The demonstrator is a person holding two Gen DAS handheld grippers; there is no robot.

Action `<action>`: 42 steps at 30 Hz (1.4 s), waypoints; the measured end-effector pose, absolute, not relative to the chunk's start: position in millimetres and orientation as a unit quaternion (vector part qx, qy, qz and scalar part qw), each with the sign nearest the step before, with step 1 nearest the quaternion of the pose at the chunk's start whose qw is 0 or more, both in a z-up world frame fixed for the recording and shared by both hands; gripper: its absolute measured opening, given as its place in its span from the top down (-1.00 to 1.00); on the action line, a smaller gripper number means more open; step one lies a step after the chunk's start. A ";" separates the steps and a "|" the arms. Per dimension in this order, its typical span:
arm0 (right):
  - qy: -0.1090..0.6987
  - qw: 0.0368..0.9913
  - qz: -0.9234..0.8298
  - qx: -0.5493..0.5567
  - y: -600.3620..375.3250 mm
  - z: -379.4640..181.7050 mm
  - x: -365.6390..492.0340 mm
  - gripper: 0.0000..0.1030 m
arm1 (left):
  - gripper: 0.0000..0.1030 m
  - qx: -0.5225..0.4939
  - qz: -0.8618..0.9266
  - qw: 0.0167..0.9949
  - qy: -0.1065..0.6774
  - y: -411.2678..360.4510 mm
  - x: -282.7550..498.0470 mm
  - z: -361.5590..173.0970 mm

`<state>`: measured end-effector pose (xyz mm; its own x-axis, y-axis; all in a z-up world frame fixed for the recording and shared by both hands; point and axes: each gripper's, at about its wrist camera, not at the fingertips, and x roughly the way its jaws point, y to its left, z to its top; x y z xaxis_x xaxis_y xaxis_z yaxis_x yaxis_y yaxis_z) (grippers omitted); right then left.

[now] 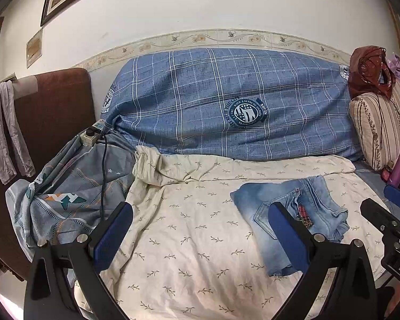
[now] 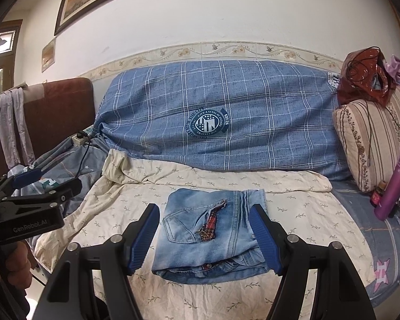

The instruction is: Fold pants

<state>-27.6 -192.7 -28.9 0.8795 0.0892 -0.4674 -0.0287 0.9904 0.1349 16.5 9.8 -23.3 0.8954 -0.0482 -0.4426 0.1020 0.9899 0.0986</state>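
Note:
Folded light-blue denim pants (image 2: 208,237) lie in a compact bundle on the cream leaf-print sheet (image 2: 226,298), a red plaid patch showing by the back pocket. My right gripper (image 2: 206,237) hovers above them, open, its blue pads apart on either side and not pressing the cloth. In the left wrist view the pants (image 1: 288,213) lie to the right, partly behind the right finger. My left gripper (image 1: 200,234) stands open over bare sheet (image 1: 186,253), nothing between its fingers. It also shows at the left edge of the right wrist view.
A blue checked bolster (image 1: 226,101) lines the back wall. A grey patterned blanket (image 1: 66,202) with a power strip (image 1: 90,133) and black cable lies left. A striped pillow (image 2: 368,138), red bag (image 2: 365,77) and purple bottle (image 2: 392,186) crowd the right.

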 end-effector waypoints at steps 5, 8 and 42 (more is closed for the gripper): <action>0.246 0.967 0.032 0.060 -192.3 -29.8 -26.2 -0.42 | -0.97 0.062 -0.041 0.971 0.228 9.7 16.7 -23.3; 0.246 0.967 0.033 0.057 -192.0 -29.5 -25.1 -0.42 | -0.97 0.062 -0.044 0.971 0.229 8.4 17.0 -22.8; 0.235 0.969 0.031 0.069 -200.4 -23.2 -42.2 -0.42 | -0.97 0.059 -0.058 0.973 0.213 9.7 -5.2 -8.2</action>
<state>-42.2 -200.3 -23.2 0.8873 0.0928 -0.4518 -0.0277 0.9885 0.1485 -5.2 9.7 -8.2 0.9023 -0.0870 -0.4222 0.1376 0.9863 0.0909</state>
